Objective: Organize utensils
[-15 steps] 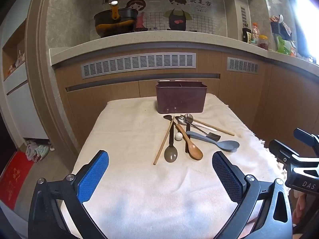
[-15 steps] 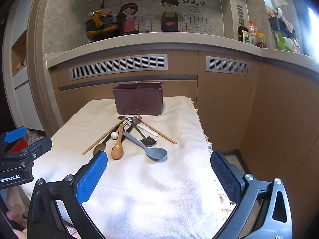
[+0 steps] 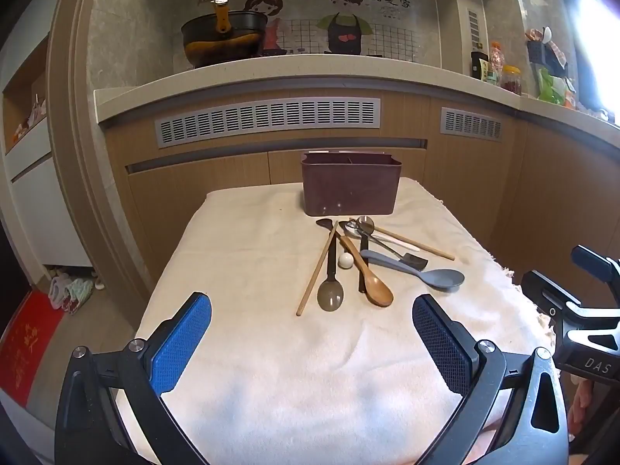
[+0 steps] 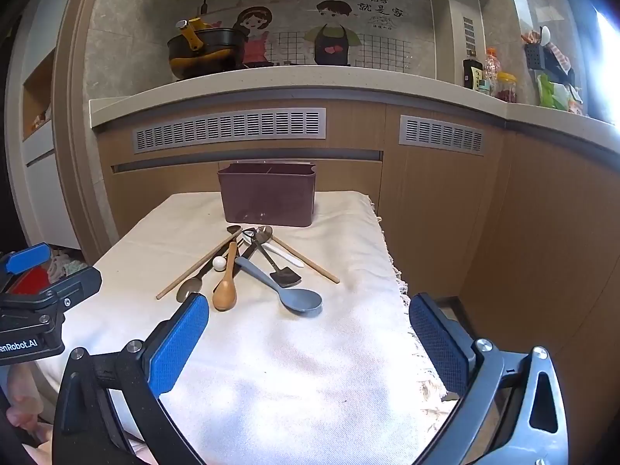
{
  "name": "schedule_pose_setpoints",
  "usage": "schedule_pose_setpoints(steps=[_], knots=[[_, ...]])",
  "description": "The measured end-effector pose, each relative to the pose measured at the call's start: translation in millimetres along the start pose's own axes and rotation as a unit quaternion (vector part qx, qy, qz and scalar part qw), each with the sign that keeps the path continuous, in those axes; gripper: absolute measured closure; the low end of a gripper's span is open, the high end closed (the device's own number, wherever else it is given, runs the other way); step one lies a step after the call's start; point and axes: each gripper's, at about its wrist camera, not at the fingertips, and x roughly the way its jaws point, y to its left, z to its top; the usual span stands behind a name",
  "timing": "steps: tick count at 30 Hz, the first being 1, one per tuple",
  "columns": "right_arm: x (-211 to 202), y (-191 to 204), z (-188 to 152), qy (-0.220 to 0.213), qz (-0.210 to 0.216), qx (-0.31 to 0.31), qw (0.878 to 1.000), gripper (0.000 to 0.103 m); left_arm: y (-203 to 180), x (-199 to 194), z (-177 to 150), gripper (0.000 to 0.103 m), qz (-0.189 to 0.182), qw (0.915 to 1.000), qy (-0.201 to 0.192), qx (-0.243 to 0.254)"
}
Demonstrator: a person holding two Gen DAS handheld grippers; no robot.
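Utensils [image 3: 360, 259] heaped well ahead of both wide-open tools [image 3: 312, 333] [image 4: 308, 335]

Cream woven cloth [image 3: 240, 255] over my table: matt, nubbly, frayed fringe at its right edge. Dark maroon plastic utensil box [image 3: 350, 190]: smooth, faint sheen. Light wooden spoon [image 3: 370, 275] looks satin-varnished; pale wooden chopstick [image 3: 316, 271] bare and matt. Grey-blue plastic rice spoon [image 3: 422, 271] matt. Small polished metal spoon [image 3: 364, 224] mirror-bright. Olive translucent plastic spoon [image 3: 330, 295] glossy. My left gripper [image 3: 312, 339] pads [image 3: 182, 343] carry a knurled, rubbery texture, blue one side, dark the other.
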Motion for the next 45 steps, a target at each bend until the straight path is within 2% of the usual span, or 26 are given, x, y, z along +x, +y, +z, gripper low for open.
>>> schedule_pose_setpoints(steps=[5,45], knots=[[-0.3,-0.3,0.5,0.003,-0.01,0.002,1.0,0.0,0.5,3.1,2.4,0.0,-0.002,1.0,0.005,-0.002],[3.5,-0.8,0.1,0.005,-0.006,0.003,1.0,0.0,-1.3,2.0,1.3,0.0,-0.001,1.0,0.004,-0.005]])
